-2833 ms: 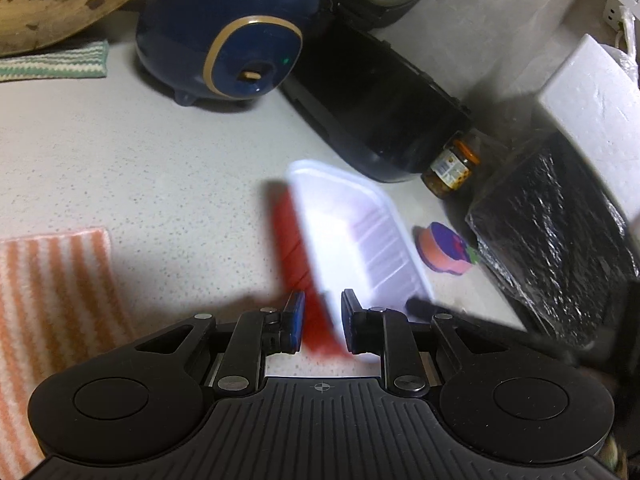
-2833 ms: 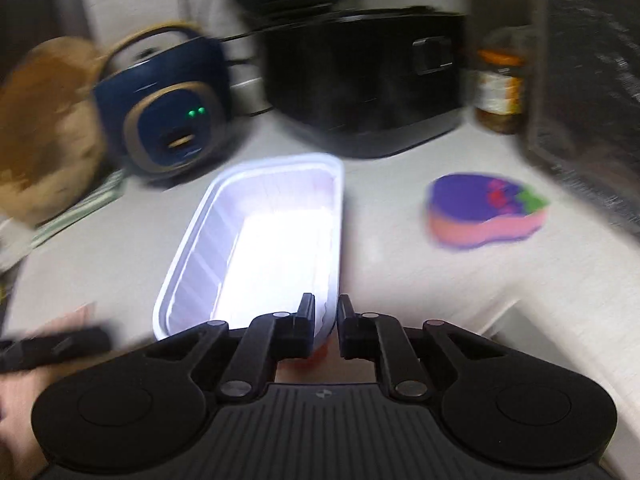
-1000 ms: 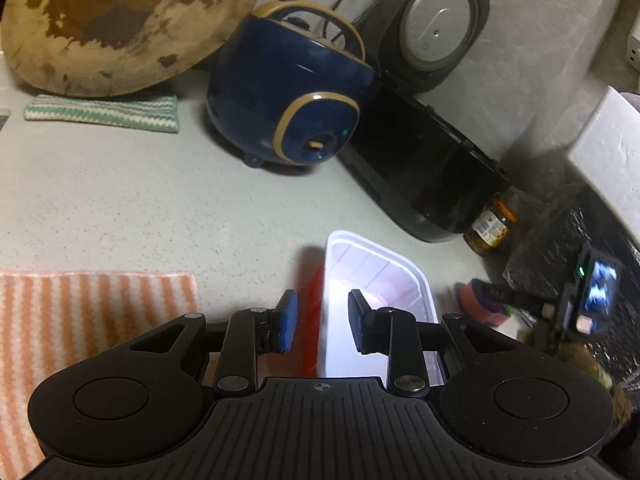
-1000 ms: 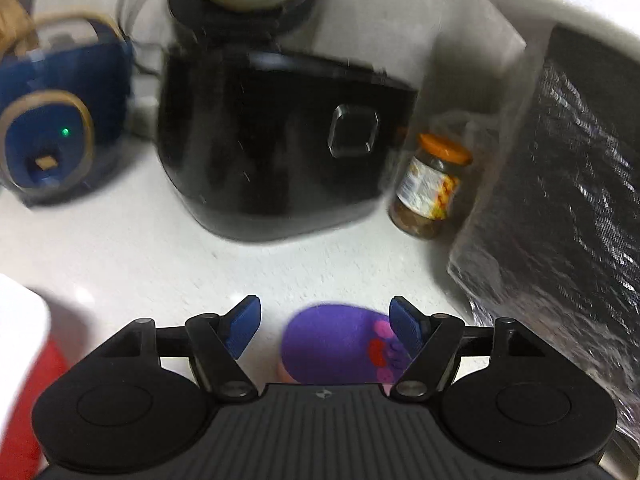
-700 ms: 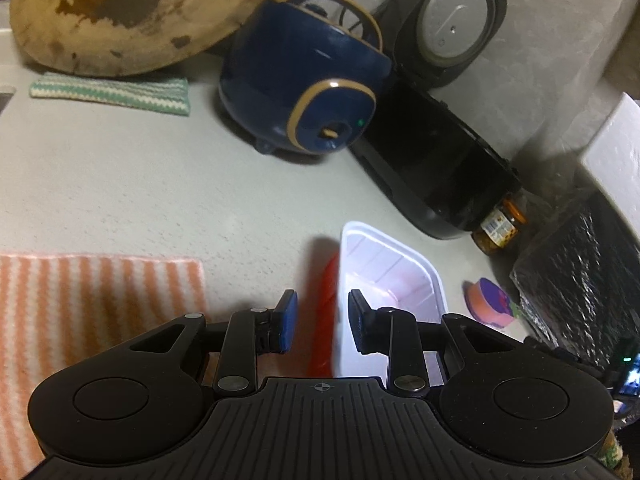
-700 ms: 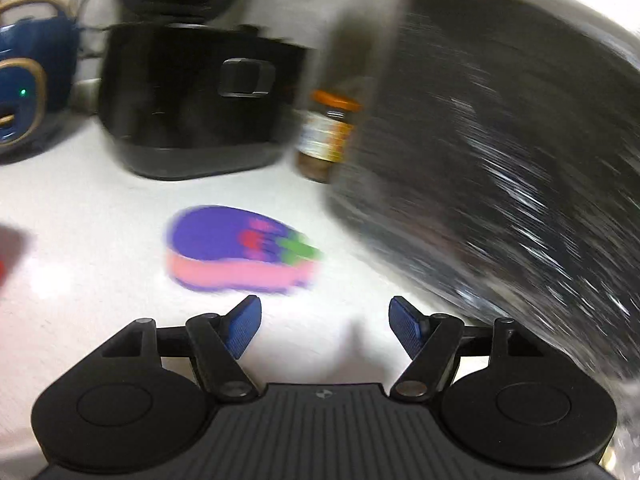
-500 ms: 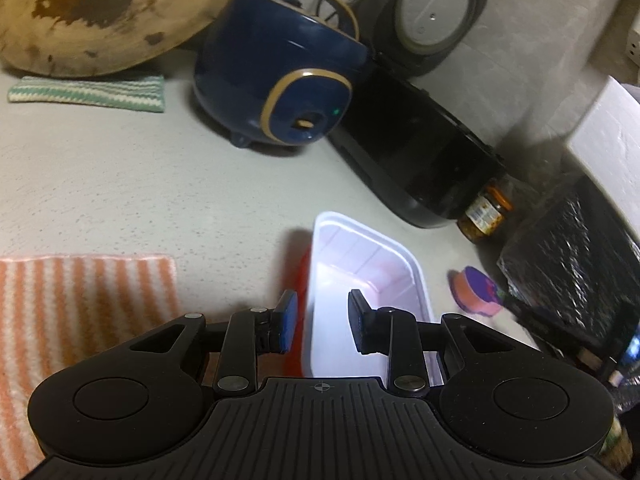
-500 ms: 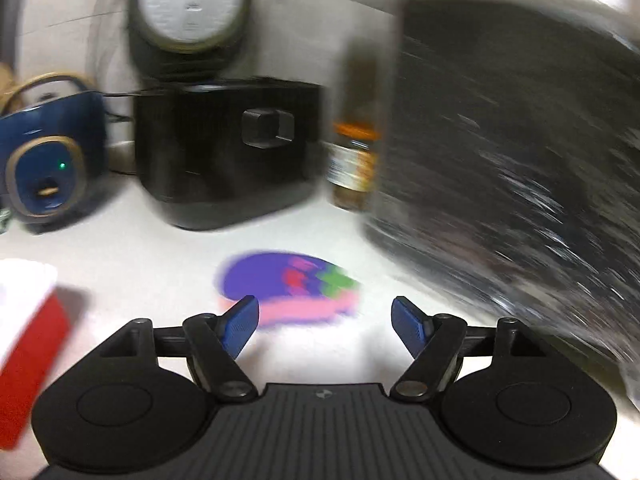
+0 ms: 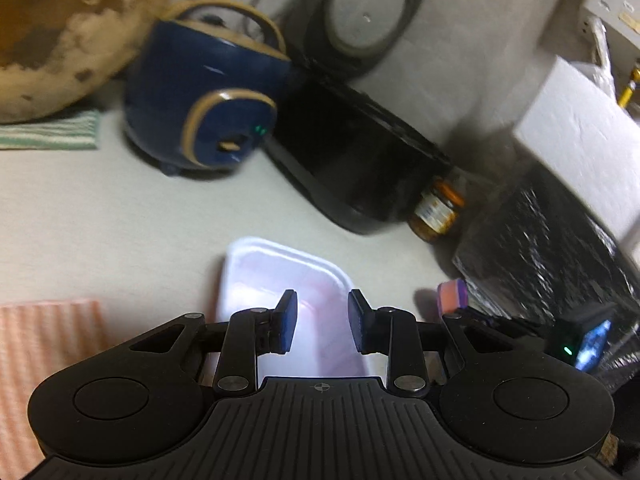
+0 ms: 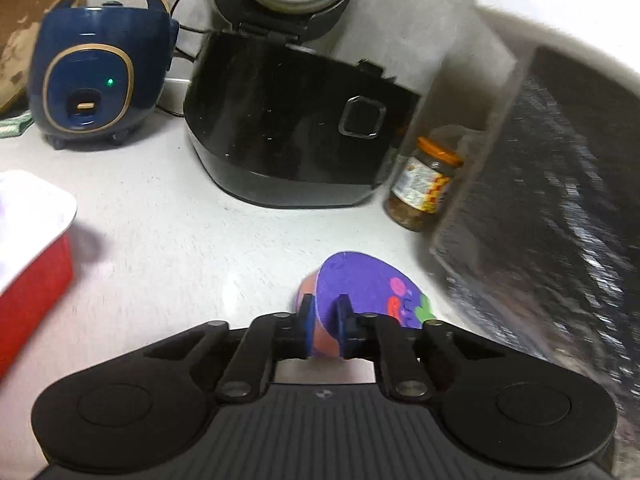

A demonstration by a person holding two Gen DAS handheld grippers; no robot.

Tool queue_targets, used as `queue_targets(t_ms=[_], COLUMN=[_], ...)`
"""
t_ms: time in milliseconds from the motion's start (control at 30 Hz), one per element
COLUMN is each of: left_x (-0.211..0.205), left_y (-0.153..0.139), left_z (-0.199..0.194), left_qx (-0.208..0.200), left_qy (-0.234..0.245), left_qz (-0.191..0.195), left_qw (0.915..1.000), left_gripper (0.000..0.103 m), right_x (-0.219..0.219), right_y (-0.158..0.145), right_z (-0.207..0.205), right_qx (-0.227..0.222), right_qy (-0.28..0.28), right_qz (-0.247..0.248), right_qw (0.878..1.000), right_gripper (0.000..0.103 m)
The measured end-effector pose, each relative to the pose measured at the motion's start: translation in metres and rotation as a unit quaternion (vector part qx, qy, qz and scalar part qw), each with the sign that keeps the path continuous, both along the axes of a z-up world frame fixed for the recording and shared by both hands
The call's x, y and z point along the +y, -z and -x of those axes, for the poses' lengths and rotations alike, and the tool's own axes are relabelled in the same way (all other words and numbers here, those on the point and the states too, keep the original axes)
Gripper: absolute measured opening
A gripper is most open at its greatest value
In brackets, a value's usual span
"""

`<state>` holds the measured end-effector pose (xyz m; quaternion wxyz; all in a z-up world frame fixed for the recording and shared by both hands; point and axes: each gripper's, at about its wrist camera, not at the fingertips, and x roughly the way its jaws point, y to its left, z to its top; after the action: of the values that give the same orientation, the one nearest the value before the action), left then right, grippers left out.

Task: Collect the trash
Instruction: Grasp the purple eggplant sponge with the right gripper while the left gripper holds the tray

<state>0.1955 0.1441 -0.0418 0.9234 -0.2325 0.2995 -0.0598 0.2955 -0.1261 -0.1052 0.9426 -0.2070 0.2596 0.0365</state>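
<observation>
A pale speckled tabletop (image 10: 168,240) ran back to a grey wall, crowded with kitchen appliances.

Nearest, the right tongs (image 10: 323,330) were pressed together on the purple and pink sponge (image 10: 360,288), which stood tilted on its edge, its lower part near the tabletop; whether it touched could not be told. The left tongs (image 9: 319,326) hung spread, gripping nothing, above the white-lined red tray (image 9: 280,276), which lay on the tabletop to the left of the sponge and well apart from it. An orange striped cloth (image 9: 44,344) lay at the near left. Farther back stood an orange-lidded jar (image 10: 426,184) just beside a dark wrapped block (image 10: 560,208), then a black rice cooker (image 10: 296,136) with its lid up, and a blue cooker (image 10: 96,84) to its left, against the wall.
</observation>
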Motion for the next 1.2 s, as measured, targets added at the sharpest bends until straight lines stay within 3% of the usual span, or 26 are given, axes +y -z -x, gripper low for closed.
queue_targets(t_ms=[200,267,300,333,400,433,667,867,900,933,1200], left_x=[-0.040,-0.050,-0.053,-0.054,-0.052,-0.049,-0.002,0.019,0.020,0.021,0.021], left_y=[0.002,0.001,0.000,-0.001,-0.004,-0.006,-0.011,-0.004,-0.002,0.000,0.018], left_z=[-0.026,-0.028,-0.028,-0.027,-0.023,-0.020,0.003,0.016,0.016,0.017,0.007], left_qx=[0.011,0.010,0.008,0.005,0.000,-0.002,0.009,0.031,0.035,0.041,0.079], left_qy=[0.056,0.061,0.062,0.062,0.053,0.043,-0.047,-0.077,-0.079,-0.081,-0.077], left_qz=[0.019,0.010,0.005,-0.003,-0.024,-0.035,-0.064,-0.072,-0.075,-0.078,-0.089], left_qw=[0.9982,0.9981,0.9980,0.9981,0.9983,0.9985,0.9968,0.9940,0.9934,0.9928,0.9899], left_gripper=[0.031,0.031,0.031,0.031,0.031,0.031,0.031,0.031,0.031,0.031,0.031], right_x=[-0.045,-0.063,-0.071,-0.076,-0.081,-0.082,-0.063,-0.061,-0.063,-0.064,-0.032], right_y=[-0.006,-0.009,-0.012,-0.014,-0.019,-0.020,-0.003,0.017,0.017,0.016,-0.005], right_z=[0.036,0.043,0.046,0.048,0.051,0.051,0.000,-0.039,-0.040,-0.038,0.010], right_qx=[-0.004,0.003,0.004,0.006,-0.003,-0.013,0.020,0.084,0.096,0.102,0.091], right_qy=[0.014,0.018,0.019,0.020,0.024,0.028,0.052,0.113,0.111,0.107,0.023], right_qz=[0.006,-0.019,-0.045,-0.068,-0.112,-0.126,-0.162,-0.170,-0.180,-0.193,-0.201], right_qw=[1.000,1.000,0.999,0.997,0.993,0.992,0.985,0.975,0.973,0.970,0.975], right_gripper=[0.006,0.008,0.017,0.042,0.079,0.082,0.082,0.081,0.069,0.066,0.065])
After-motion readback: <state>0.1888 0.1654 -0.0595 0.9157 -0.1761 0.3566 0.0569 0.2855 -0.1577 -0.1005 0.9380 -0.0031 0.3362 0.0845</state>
